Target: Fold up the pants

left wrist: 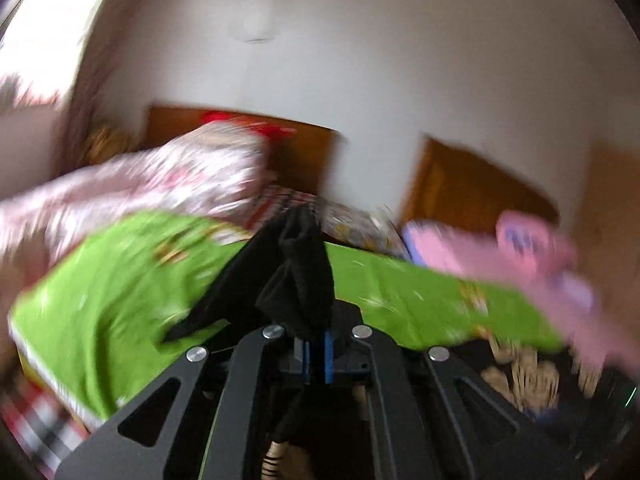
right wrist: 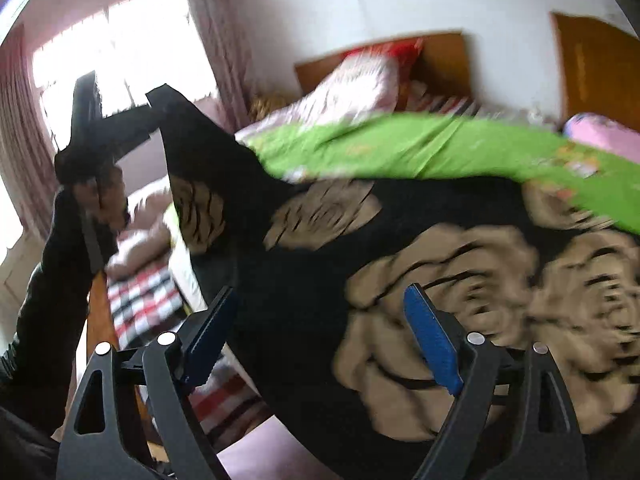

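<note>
The pants are black with large tan flower prints (right wrist: pixel 440 280). They lie over the green bed cover, with one end lifted up at the left. My left gripper (left wrist: pixel 318 356) is shut on a bunch of the black pants fabric (left wrist: pixel 298 272), which stands up from between its blue pads. In the right wrist view, the left gripper (right wrist: pixel 100 132) shows at the upper left, holding the raised corner of the pants. My right gripper (right wrist: pixel 320 336) is open and empty, its blue pads (right wrist: pixel 432 340) spread just above the pants. Both views are blurred by motion.
A green cover (right wrist: pixel 400 148) lies across the bed. A pink floral quilt (left wrist: pixel 160 184) and a red pillow (right wrist: pixel 384 50) sit near the wooden headboard (right wrist: pixel 440 52). A pink pillow (left wrist: pixel 532 256) lies at the right. A checked sheet (right wrist: pixel 140 300) shows at the bed's edge. A curtained window (right wrist: pixel 120 40) is at the left.
</note>
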`<state>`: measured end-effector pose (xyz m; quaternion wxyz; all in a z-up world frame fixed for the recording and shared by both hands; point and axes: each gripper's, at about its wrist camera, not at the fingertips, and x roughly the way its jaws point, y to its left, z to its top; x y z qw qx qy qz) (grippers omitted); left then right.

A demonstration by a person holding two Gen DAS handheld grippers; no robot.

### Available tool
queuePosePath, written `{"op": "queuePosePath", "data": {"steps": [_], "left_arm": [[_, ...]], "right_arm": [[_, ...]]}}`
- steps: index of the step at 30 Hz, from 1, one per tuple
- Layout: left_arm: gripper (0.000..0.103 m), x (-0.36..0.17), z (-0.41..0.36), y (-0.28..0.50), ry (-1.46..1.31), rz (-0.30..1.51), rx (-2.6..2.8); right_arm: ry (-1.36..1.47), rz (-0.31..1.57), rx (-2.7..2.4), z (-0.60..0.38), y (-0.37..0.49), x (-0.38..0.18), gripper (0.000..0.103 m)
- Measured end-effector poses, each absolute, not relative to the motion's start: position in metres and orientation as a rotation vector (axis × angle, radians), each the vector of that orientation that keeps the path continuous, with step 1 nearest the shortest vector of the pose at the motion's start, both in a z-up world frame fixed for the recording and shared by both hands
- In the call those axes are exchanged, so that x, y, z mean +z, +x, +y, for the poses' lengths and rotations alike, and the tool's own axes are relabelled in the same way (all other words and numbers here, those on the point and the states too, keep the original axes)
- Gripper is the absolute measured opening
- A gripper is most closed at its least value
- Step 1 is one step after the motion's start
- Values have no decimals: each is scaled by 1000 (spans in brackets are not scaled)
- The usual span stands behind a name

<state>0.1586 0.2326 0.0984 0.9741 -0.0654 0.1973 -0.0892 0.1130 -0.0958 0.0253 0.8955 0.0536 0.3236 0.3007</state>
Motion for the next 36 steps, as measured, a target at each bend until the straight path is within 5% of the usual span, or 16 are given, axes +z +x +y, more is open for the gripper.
{"op": "queuePosePath", "data": {"steps": [4, 12, 25, 31, 36], "left_arm": [[4, 85, 116, 151, 125, 439, -299], [4, -25, -33, 134, 464, 582, -438], [4, -33, 19, 149, 2, 624, -533], [5, -26, 23, 135, -33, 548, -563], [21, -25, 11, 119, 18, 514, -655]], "right_arm": [[202, 609, 550, -153, 99, 37, 83], [653, 649, 574, -240, 103, 12, 83], [963, 932, 716, -191, 167, -11, 83], [870, 1012, 653, -152, 189, -3, 82], [765, 1057, 648, -116, 207, -8, 63]]}}
